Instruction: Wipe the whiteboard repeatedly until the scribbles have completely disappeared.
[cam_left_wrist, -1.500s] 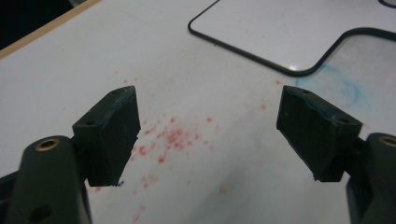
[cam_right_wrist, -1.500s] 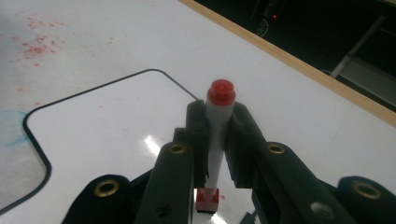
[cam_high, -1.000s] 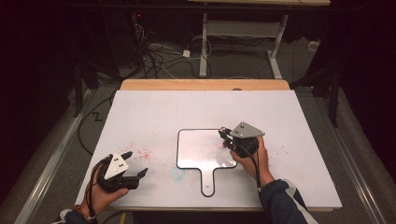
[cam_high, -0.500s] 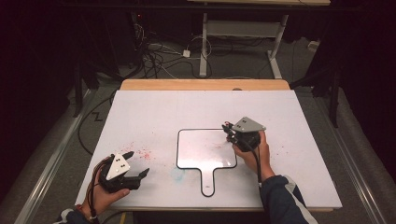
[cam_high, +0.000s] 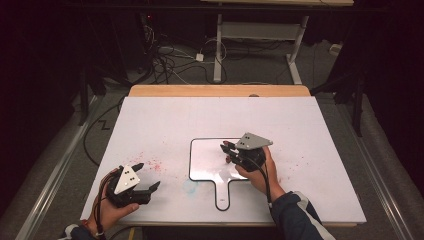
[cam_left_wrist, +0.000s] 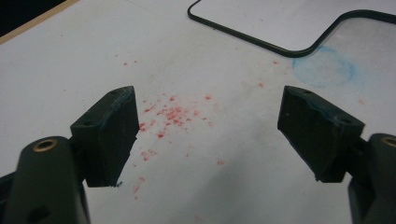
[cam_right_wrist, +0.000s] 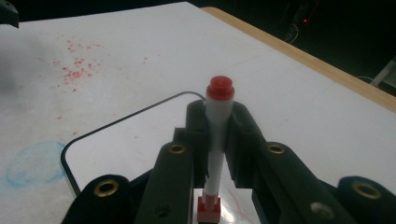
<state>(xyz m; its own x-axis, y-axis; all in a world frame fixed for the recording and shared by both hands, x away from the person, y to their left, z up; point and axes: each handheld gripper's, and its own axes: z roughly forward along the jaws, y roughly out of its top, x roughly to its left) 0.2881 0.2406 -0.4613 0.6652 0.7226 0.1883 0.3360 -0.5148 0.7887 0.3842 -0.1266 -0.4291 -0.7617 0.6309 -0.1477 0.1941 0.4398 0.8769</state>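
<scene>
Right hand-held gripper (cam_right_wrist: 218, 135) clamped on a red-capped marker (cam_right_wrist: 217, 116), held over the right part of the paddle-shaped whiteboard (cam_high: 207, 160) — likely poised for writing on it. Left hand-held gripper (cam_left_wrist: 210, 135), jaws wide apart and empty, idles left of the whiteboard over red specks (cam_left_wrist: 170, 114) on the tabletop (cam_high: 175, 120). Marker tip cut off at the frame edge — contact with the board can't be judged.

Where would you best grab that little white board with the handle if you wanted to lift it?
Probably by its handle, the narrow tab that sticks out toward the person. The whiteboard lies flat, so its wide body offers only thin edges. The open left gripper could come in low from the near edge; the right gripper is shut on a red marker.
</scene>
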